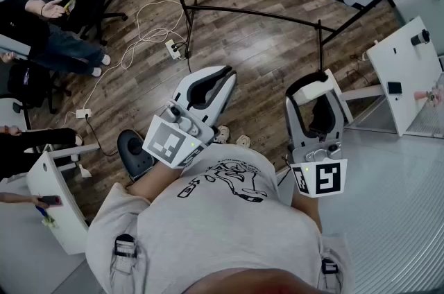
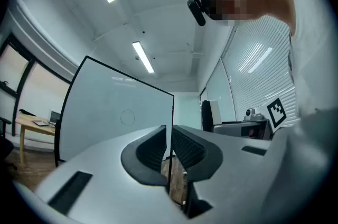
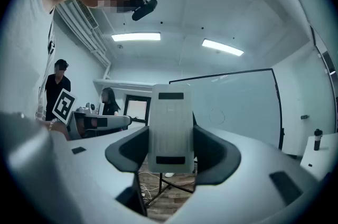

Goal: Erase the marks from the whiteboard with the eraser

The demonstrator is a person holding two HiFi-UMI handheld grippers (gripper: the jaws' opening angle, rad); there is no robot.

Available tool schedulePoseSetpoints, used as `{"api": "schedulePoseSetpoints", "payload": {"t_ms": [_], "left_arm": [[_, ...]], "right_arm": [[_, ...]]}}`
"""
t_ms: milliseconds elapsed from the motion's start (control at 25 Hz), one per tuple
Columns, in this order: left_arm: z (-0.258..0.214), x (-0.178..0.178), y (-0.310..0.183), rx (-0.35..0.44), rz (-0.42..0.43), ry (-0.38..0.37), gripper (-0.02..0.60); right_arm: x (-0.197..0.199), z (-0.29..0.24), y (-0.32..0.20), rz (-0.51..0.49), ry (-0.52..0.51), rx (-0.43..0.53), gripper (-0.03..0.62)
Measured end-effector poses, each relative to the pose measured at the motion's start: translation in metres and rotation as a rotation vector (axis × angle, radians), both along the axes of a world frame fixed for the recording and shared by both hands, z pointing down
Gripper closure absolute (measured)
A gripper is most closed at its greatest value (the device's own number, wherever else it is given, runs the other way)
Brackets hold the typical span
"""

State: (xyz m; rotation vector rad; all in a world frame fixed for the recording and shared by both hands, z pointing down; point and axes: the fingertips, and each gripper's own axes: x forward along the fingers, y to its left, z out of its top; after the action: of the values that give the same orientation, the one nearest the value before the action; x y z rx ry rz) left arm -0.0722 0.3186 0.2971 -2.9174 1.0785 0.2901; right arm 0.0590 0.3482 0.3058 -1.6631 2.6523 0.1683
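The eraser (image 3: 170, 128), a grey slab, is clamped upright between the jaws of the right tool (image 3: 171, 151). The jaws of the left tool (image 2: 170, 150) are drawn almost together, with only a thin slit left and nothing held in it. Both tools are carried in front of the person's chest in the head view, above a wooden floor (image 1: 263, 43).

The whiteboard (image 3: 237, 106) stands ahead on its frame, well apart from both tools, and a faint circle mark (image 3: 217, 115) is seen on its face. No contact with the board is made yet, so the step in hand is judged to be the approach.

For the next move, the eraser would need to be brought up to the board, laid flat on the circle, and rubbed across it with steady pressure.
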Motion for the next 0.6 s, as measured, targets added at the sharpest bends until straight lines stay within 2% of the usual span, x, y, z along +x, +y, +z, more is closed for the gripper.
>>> {"api": "schedulePoseSetpoints", "payload": {"t_ms": [600], "left_arm": [[-0.002,-0.047,-0.023,-0.004,0.026,0.003,0.535]], "right_arm": [[-0.049,-0.001,-0.023,0.021,-0.014,-0.006,0.335]]}}
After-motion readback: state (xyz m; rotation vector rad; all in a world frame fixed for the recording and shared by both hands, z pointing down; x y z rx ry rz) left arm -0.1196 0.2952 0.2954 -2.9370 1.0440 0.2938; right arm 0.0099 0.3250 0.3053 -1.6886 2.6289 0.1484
